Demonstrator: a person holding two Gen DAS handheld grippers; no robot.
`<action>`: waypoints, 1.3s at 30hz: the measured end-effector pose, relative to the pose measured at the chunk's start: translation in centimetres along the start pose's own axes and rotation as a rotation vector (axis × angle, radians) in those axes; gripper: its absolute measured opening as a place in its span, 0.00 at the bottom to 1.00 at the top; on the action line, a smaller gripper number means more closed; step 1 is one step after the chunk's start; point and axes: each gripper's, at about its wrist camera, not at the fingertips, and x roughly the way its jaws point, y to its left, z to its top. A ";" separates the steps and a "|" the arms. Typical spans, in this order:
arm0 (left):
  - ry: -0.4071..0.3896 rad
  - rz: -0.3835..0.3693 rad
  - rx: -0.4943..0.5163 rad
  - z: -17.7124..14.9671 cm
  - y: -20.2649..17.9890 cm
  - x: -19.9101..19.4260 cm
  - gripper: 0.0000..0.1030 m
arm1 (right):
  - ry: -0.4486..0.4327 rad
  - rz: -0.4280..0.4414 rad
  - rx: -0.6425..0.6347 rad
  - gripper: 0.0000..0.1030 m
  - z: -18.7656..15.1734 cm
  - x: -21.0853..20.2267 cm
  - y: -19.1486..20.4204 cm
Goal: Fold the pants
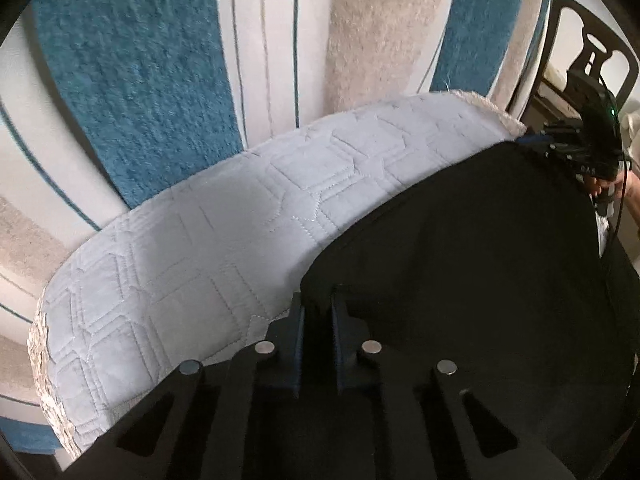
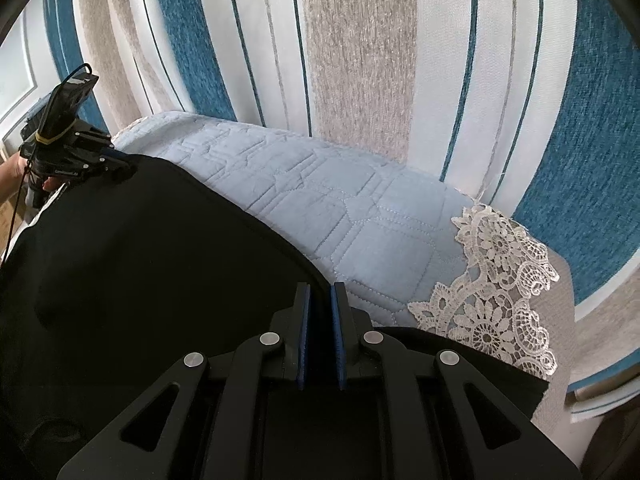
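Note:
Black pants (image 1: 460,240) (image 2: 140,260) lie spread over a pale blue quilted cover (image 1: 200,260) (image 2: 320,192). My left gripper (image 1: 318,304) is shut on the pants' near edge, with black cloth pinched between its blue pads. In the right wrist view the left gripper (image 2: 124,168) bites the cloth's far left corner. My right gripper (image 2: 320,292) is shut on the pants' edge where it meets the quilt. From the left wrist view the right gripper (image 1: 528,142) holds the far right corner of the cloth. The edge runs stretched between the two grippers.
Behind the quilt rises striped upholstery (image 1: 140,80) (image 2: 360,60) in blue, white and beige. White lace trim (image 2: 500,280) hangs off the quilt's right end. A dark chair back (image 1: 592,48) stands at the far right. A person's hand (image 2: 12,172) holds the left gripper's handle.

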 end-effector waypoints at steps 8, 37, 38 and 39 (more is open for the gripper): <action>-0.109 0.073 -0.011 -0.4 -1.6 -4.1 0.11 | -0.077 -0.014 -0.006 0.06 0.1 -4.5 1.7; -0.209 0.145 0.038 -12.1 -13.6 -15.1 0.11 | -0.208 -0.086 0.031 0.00 -9.6 -19.1 13.8; -0.207 0.146 0.034 -12.4 -13.8 -14.9 0.11 | -0.193 -0.080 0.056 0.00 -10.1 -18.7 13.6; -0.205 0.144 0.028 -12.8 -13.9 -14.9 0.11 | -0.177 -0.056 0.088 0.00 -10.7 -18.3 13.4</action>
